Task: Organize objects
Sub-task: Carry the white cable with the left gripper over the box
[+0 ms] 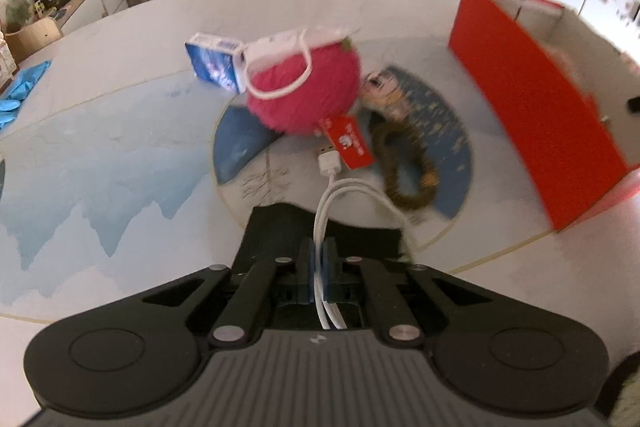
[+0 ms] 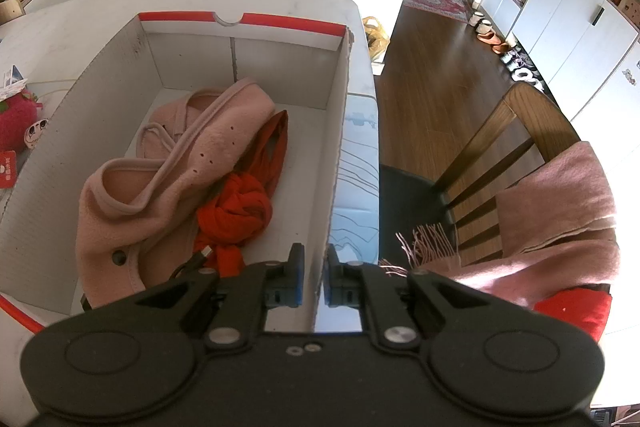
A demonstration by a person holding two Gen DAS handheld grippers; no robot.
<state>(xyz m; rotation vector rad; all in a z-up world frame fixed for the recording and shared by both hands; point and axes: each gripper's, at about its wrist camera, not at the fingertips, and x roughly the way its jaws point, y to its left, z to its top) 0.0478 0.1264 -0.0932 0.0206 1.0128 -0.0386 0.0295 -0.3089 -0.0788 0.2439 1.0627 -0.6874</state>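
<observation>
The left gripper (image 1: 319,259) jaws pinch the white cable (image 1: 332,187); the right gripper (image 2: 314,277) clamps the box wall (image 2: 336,147), probably steadying it; lift slowly toward the table's right edge.

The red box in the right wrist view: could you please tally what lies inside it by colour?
Inside the red box:
Pink: 1, a fleece garment
Orange-red: 1, a knotted cloth
Black: 1, a cable, partly hidden
Total: 3

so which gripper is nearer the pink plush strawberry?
Left. The left gripper, shut on the white USB cable, sits just short of the pink plush strawberry. The right gripper clamps the far wall of the red box, the box between them.
</observation>
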